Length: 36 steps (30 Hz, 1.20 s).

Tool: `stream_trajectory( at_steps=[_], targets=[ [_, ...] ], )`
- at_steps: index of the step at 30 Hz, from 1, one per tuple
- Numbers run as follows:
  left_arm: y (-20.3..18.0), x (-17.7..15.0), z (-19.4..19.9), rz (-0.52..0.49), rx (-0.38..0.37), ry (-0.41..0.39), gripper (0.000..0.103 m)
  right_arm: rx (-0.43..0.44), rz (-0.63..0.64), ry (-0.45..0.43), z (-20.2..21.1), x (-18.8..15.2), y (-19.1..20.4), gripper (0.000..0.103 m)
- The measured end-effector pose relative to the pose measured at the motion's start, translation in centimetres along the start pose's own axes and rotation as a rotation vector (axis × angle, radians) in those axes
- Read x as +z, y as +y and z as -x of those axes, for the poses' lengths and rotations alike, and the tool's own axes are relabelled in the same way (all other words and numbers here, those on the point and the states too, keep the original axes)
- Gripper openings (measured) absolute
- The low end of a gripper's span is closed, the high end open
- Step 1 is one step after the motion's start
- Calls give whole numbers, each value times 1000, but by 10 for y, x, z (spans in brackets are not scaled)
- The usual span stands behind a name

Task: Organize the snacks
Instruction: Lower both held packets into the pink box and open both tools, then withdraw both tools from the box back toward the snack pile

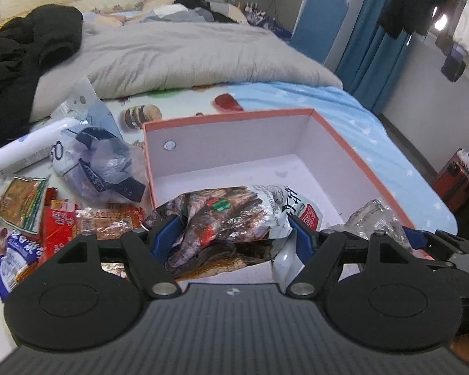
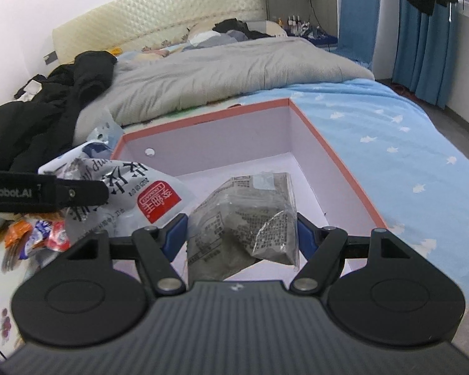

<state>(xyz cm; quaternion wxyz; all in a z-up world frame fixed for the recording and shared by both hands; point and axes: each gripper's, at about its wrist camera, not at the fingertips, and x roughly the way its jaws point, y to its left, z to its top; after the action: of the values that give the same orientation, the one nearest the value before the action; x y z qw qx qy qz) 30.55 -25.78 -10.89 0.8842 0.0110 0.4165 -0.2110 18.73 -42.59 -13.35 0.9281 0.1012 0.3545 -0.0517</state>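
My left gripper [image 1: 234, 232] is shut on a crumpled brown-and-white snack bag [image 1: 231, 215], held over the near edge of a white box with a pink rim [image 1: 228, 115]. My right gripper [image 2: 240, 229] is shut on a clear packet of grey contents [image 2: 244, 215], also over the box's near side. The box floor behind both packets is bare. In the right wrist view the left-hand bag [image 2: 131, 193] hangs to the left, close beside the grey packet. That packet [image 1: 372, 218] shows at the right in the left wrist view.
The box lies on a bed with a blue starred sheet [image 2: 375, 131]. Several loose snack packets [image 1: 62, 222], a crumpled plastic bag [image 1: 100, 162] and a white bottle [image 1: 31, 150] lie left of the box. Behind are a grey quilt [image 1: 187, 56] and a black jacket [image 1: 22, 50].
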Motion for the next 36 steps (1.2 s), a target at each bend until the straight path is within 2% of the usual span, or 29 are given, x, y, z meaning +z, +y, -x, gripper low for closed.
stream_trajectory(
  at_steps=[3, 7, 14, 19, 26, 36],
  targets=[
    [0, 3, -19, -8, -8, 31, 78, -5, -18, 28, -16, -1, -5, 74],
    [-3, 7, -27, -46, 0, 26, 79, -16, -34, 44, -29, -2, -11, 74],
    [2, 7, -10, -28, -14, -5, 87, -10, -63, 83, -38, -3, -15, 75],
    [1, 4, 16, -28, -9, -38, 89, -22, -69, 78, -26, -3, -14, 78],
    [1, -10, 71, -27, 5, -94, 89, -24, -63, 19, 17, -6, -4, 78],
    [17, -62, 161, -4, 28, -165, 89, 0, -48, -71, 89, -24, 26, 78]
  ],
)
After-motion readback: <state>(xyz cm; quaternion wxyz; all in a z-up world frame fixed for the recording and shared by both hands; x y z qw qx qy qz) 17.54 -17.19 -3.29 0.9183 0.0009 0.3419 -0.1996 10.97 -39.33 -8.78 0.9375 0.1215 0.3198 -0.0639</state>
